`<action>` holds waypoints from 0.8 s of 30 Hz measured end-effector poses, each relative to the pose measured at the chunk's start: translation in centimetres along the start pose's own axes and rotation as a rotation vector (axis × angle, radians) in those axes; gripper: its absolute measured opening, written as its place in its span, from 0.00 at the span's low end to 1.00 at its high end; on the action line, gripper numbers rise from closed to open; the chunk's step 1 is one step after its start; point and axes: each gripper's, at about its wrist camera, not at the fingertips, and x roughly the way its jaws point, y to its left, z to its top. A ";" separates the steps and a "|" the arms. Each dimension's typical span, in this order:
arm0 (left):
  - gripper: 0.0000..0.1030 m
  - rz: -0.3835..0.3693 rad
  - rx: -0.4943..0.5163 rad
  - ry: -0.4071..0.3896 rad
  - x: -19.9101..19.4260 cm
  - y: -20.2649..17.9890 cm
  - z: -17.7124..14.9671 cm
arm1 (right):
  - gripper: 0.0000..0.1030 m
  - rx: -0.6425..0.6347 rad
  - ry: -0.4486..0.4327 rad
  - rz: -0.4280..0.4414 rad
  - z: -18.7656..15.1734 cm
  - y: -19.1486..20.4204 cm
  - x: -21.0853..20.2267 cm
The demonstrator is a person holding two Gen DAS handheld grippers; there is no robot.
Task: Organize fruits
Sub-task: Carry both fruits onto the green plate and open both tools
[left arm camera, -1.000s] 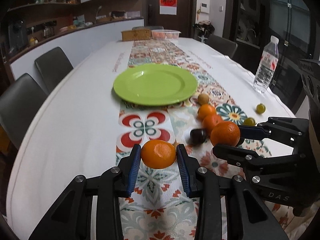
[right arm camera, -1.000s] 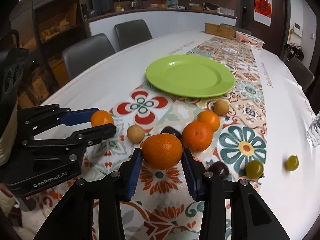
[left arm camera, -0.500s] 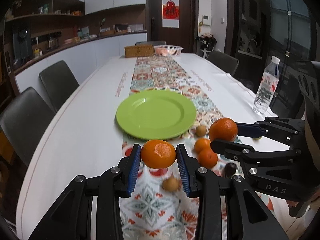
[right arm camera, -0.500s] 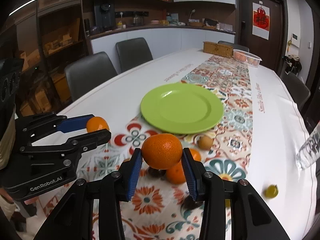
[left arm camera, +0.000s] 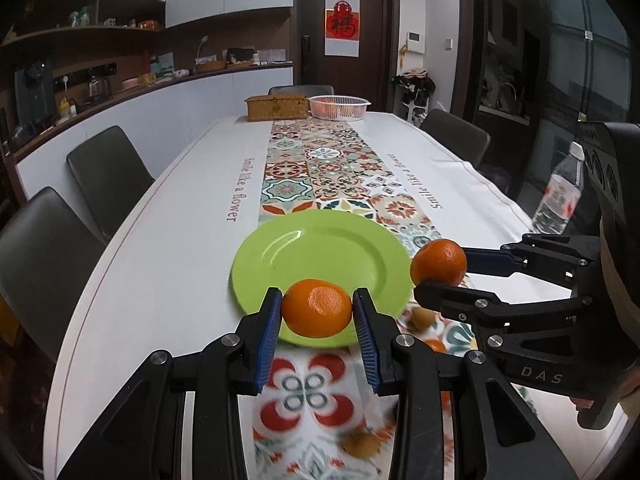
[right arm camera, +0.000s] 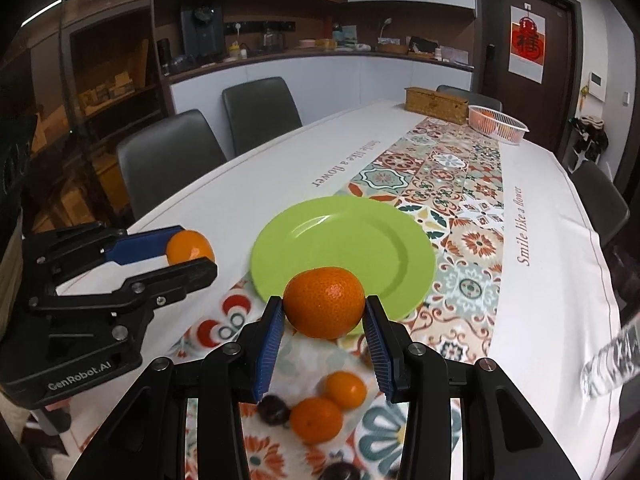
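Observation:
My left gripper (left arm camera: 317, 314) is shut on a small orange (left arm camera: 317, 308), held in the air over the near rim of the green plate (left arm camera: 320, 252). My right gripper (right arm camera: 325, 312) is shut on a larger orange (right arm camera: 325, 306), also above the near edge of the green plate (right arm camera: 344, 240). In the left wrist view the right gripper (left arm camera: 438, 276) with its orange (left arm camera: 439, 263) hangs beside the plate's right rim. The right wrist view has the left gripper (right arm camera: 192, 258) and its orange (right arm camera: 189, 247) left of the plate. The plate is bare.
On the patterned runner below lie two small oranges (right arm camera: 330, 406), a dark plum (right arm camera: 274, 410) and brown round fruits (left arm camera: 360, 444). A water bottle (left arm camera: 560, 196) stands at the right table edge. A wicker box (left arm camera: 278, 107) and white basket (left arm camera: 339, 107) sit at the far end. Chairs line the left side.
Both grippers rose off the runner with their oranges and moved forward to the plate's near rim. The loose fruits now lie below and behind the fingertips.

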 end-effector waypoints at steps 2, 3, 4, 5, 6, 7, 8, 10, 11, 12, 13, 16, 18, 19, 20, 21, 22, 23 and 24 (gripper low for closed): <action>0.35 0.000 0.005 0.012 1.0 0.4 0.5 | 0.40 0.004 0.012 -0.002 0.6 -0.4 0.9; 0.35 -0.002 0.004 0.021 1.6 0.6 0.8 | 0.40 0.007 0.021 0.000 0.9 -0.7 1.5; 0.35 -0.007 0.000 0.033 2.3 0.8 1.0 | 0.40 0.009 0.027 -0.002 1.1 -0.9 2.0; 0.35 -0.015 -0.008 0.048 3.1 1.1 1.1 | 0.40 0.014 0.041 -0.003 1.4 -1.2 2.8; 0.35 -0.022 -0.015 0.062 3.7 1.3 1.2 | 0.40 0.018 0.051 -0.001 1.6 -1.5 3.4; 0.35 -0.028 -0.024 0.078 4.4 1.6 1.3 | 0.40 0.026 0.066 -0.001 1.8 -1.8 4.1; 0.35 -0.033 -0.033 0.094 5.2 1.9 1.4 | 0.40 0.033 0.077 -0.001 2.0 -2.0 4.6; 0.35 -0.046 -0.046 0.120 6.4 2.3 1.4 | 0.40 0.040 0.103 0.005 2.3 -2.5 5.9; 0.35 -0.052 -0.053 0.136 7.1 2.5 1.5 | 0.40 0.043 0.118 0.005 2.4 -2.7 6.7; 0.35 -0.059 -0.058 0.149 7.7 2.7 1.5 | 0.40 0.041 0.126 0.005 2.5 -2.8 7.1; 0.35 -0.065 -0.061 0.160 8.2 2.7 1.5 | 0.40 0.041 0.138 0.004 2.6 -2.9 7.8; 0.35 -0.073 -0.064 0.191 9.6 3.0 1.4 | 0.40 0.047 0.166 0.017 2.7 -3.2 9.2; 0.35 -0.076 -0.064 0.202 10.1 3.1 1.5 | 0.40 0.053 0.179 0.019 2.7 -3.4 9.9; 0.35 -0.075 -0.062 0.206 10.4 3.1 1.5 | 0.40 0.055 0.184 0.014 2.7 -3.4 10.2; 0.35 -0.074 -0.059 0.210 10.6 3.1 1.4 | 0.40 0.056 0.187 0.012 2.6 -3.5 10.4; 0.35 -0.071 -0.056 0.215 10.7 3.0 1.3 | 0.40 0.059 0.191 0.009 2.6 -3.6 10.7; 0.35 -0.066 -0.055 0.219 10.8 3.0 1.3 | 0.40 0.062 0.195 0.009 2.5 -3.7 10.9; 0.35 -0.062 -0.054 0.220 10.9 3.0 1.3 | 0.40 0.065 0.198 0.009 2.5 -3.7 11.0; 0.35 -0.057 -0.051 0.221 11.0 3.0 1.3 | 0.40 0.069 0.202 0.008 2.4 -3.8 11.1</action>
